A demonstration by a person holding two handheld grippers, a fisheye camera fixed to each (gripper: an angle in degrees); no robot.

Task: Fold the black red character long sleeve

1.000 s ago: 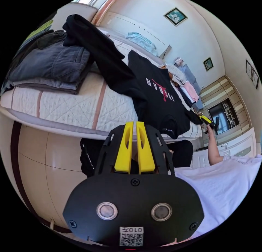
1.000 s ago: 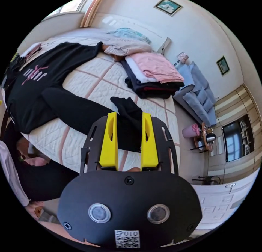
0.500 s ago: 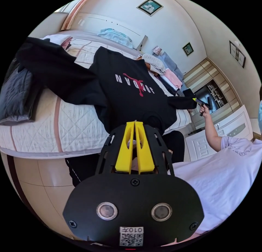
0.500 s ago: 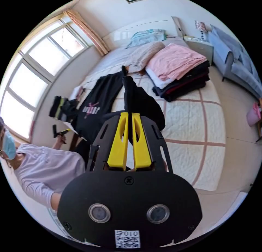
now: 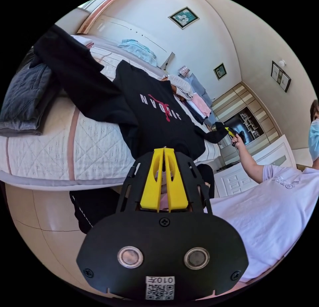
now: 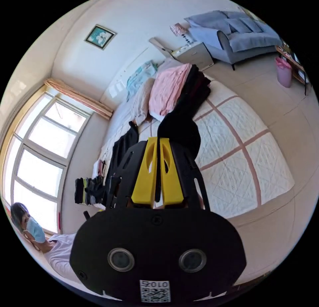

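My right tool pinches the black long sleeve's cuff at the bed's edge; my left tool is clamped, empty.

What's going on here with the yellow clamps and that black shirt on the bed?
A person is folding a black long sleeve spread front-up across the bed, with a gripper in each hand. The right gripper is shut on one sleeve's end and lifts it off the quilt. The left gripper is closed near the shirt's hem. Stacks of folded clothes sit farther along the bed.
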